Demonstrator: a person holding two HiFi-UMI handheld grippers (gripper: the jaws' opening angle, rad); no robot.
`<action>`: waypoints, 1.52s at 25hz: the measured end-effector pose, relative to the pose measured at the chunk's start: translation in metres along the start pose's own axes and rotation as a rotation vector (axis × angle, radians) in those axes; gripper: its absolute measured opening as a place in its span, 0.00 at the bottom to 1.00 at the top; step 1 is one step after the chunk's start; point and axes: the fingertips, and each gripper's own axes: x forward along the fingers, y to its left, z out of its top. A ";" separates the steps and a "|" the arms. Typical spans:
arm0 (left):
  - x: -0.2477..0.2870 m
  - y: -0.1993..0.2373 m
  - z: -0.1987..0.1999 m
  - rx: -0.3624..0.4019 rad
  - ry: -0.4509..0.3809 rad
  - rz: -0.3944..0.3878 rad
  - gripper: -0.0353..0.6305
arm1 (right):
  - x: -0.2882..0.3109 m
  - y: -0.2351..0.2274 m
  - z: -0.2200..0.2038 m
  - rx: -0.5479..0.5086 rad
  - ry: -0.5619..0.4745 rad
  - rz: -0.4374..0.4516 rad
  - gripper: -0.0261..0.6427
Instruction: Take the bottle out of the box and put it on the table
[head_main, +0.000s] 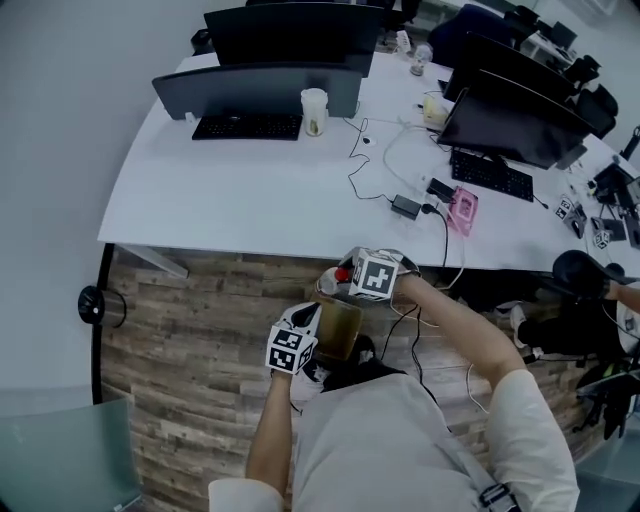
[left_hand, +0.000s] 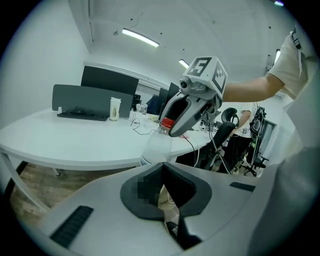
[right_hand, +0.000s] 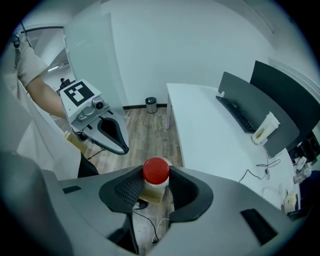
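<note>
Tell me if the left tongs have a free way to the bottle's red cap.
Probably not: the right tongs grip the bottle at its red cap, and the left tongs look busy holding the box.

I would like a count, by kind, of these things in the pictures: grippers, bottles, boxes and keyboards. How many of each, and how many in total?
Grippers: 2 (left gripper, right gripper)
Bottle: 1
Box: 1
Keyboards: 2
Total: 6
</note>
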 end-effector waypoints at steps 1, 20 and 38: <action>0.002 0.002 0.005 0.014 -0.001 -0.006 0.07 | -0.007 -0.006 0.005 0.004 -0.001 -0.005 0.31; 0.054 0.056 0.091 0.047 -0.023 0.058 0.07 | -0.039 -0.164 0.048 -0.027 0.084 -0.064 0.31; 0.055 0.077 0.083 -0.014 0.019 0.090 0.07 | -0.038 -0.196 0.063 0.206 -0.123 -0.064 0.43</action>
